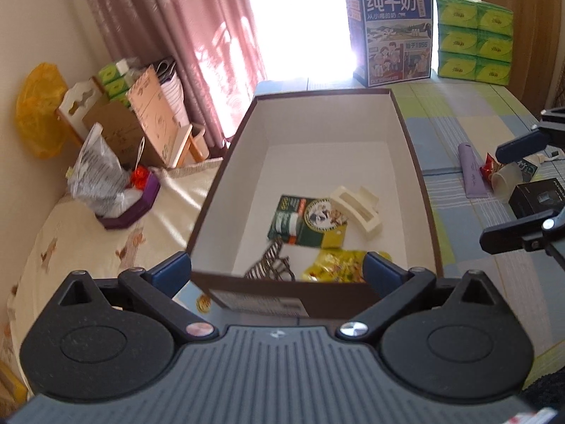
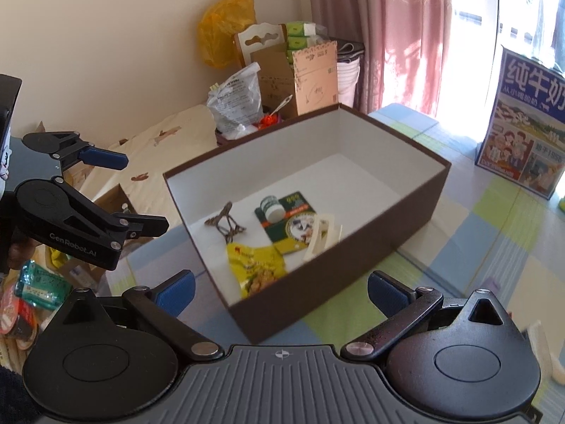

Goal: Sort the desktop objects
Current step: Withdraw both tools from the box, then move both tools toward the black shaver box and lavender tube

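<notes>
A brown box [image 1: 314, 300] with a white inside stands on the checked tablecloth. In it lie a green packet [image 1: 303, 221], a cream hair clip [image 1: 358, 208], a dark wire stand [image 1: 272, 265] and a yellow snack packet [image 1: 335, 265]. My left gripper [image 1: 277, 270] hovers over the box's near wall, open, with nothing held. In the right wrist view the box [image 2: 353, 247] lies ahead of my right gripper [image 2: 280, 291], which is open and empty. The left gripper [image 2: 144, 194] shows at the left there, jaws wide. The right gripper [image 1: 494, 194] shows at the right edge of the left wrist view.
Right of the box lie a purple tube [image 1: 471, 173], a red wrapper [image 1: 491, 169], a clear cup [image 1: 506, 180] and a black box [image 1: 536, 196]. A blue milk carton [image 1: 397, 31] and green tissue packs [image 1: 475, 39] stand at the back. A cluttered bed [image 1: 88, 229] lies left.
</notes>
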Demonstrator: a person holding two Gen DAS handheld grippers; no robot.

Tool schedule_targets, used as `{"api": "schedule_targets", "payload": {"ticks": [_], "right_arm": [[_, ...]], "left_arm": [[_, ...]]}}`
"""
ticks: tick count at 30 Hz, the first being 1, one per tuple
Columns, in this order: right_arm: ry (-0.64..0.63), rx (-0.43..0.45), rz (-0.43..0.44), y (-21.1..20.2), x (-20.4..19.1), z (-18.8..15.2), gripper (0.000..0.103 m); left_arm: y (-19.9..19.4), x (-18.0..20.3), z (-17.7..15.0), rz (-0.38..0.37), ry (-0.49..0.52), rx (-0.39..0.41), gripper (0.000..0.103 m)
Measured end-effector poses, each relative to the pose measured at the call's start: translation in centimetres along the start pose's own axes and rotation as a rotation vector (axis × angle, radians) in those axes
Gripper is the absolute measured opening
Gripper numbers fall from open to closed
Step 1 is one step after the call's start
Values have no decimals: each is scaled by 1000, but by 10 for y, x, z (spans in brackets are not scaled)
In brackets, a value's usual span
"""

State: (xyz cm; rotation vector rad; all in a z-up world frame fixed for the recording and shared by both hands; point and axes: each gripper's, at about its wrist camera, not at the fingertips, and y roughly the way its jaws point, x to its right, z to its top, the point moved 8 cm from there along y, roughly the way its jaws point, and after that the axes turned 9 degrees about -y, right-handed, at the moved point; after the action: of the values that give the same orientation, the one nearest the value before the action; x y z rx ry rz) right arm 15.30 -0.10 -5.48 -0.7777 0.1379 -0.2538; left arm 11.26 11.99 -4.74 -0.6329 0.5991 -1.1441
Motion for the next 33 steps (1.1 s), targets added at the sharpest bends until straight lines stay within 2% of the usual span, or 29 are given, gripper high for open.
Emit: {"api": "schedule_targets", "payload": {"ticks": [5,11,17,24,33], "right_arm": [[47,-19,9,-10,7,-22,101],[98,-60,15,-23,19,-58,101],[140,-91,-25,-44,40,-96,101],[187,-115,-55,-70,63,-133,101],[211,-131,-84,-95,89,-166,101]], "left_arm": [[-7,14,-16,-4,-26,-22,102],[-12,46,-35,-66,-47,-68,102],[-15,91,-53,-144,-44,-118,102],[-17,145,-62,-225,-13,-158,102],[-15,190,-64,-262,15,-172,102]]}}
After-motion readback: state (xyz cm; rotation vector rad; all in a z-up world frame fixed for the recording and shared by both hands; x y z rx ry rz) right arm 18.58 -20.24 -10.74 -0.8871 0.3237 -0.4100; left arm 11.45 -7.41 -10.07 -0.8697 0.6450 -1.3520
